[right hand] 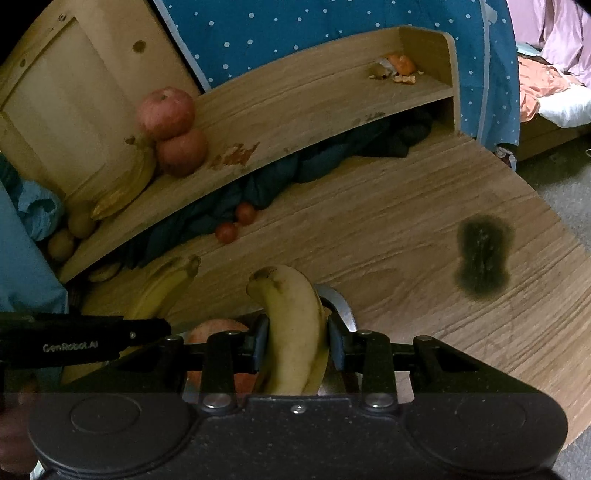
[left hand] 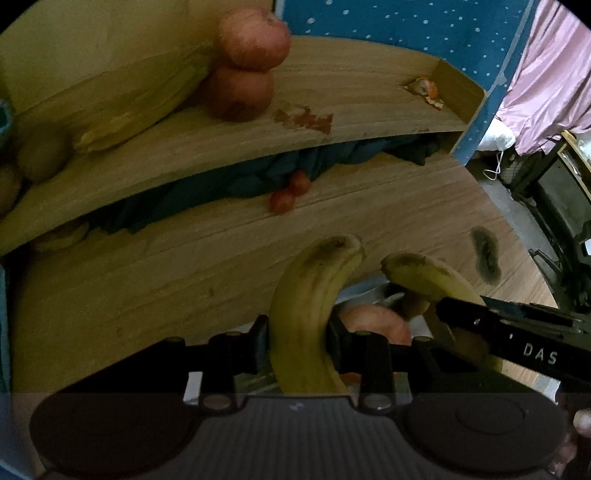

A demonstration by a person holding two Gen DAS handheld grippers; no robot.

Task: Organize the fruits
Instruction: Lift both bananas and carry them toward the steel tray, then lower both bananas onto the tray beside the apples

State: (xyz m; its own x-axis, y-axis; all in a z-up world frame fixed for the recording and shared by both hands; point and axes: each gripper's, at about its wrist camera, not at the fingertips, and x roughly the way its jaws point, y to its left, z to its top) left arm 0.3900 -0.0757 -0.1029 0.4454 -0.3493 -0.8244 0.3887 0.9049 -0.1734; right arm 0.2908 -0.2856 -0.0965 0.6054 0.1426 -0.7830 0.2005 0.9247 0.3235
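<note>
Dim room, wooden desk (right hand: 406, 221), dotted blue curtain (right hand: 295, 29), grey floor (right hand: 561, 192)

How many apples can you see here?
3. Two apples are stacked on the raised shelf, the upper apple on the lower apple. A third apple shows low behind the grippers. More may be hidden.

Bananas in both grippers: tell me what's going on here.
A person is sorting fruit with two handheld grippers. The left gripper is shut on one banana and the right gripper is shut on another banana, both held above the desk. On the shelf two apples are stacked beside more bananas. Two small red fruits lie on the desk by a dark cloth.
</note>
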